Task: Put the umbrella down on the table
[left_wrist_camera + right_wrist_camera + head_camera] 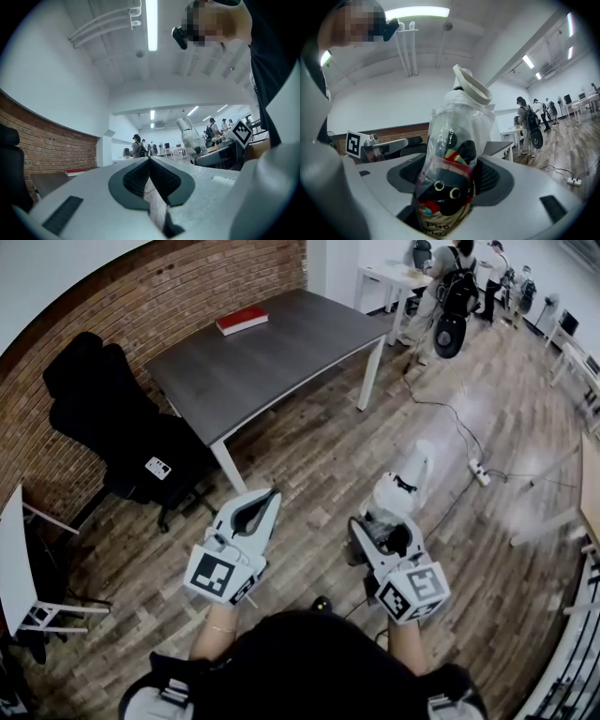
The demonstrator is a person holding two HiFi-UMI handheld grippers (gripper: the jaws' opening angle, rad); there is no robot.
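**An open-plan office or lab workspace**

A dark-topped desk point(272, 362) on white legs stands against a brick wall point(122, 306), with a red book point(242, 320) on it and a black office chair point(103, 418) beside it. The floor point(319, 456) is wood plank, crossed by cables point(441, 409) running to a power strip point(479, 472). Farther back are white work desks point(394, 277) and people with backpacks point(450, 287). Overhead are strip lights point(151, 23) and exposed pipes point(108, 23).
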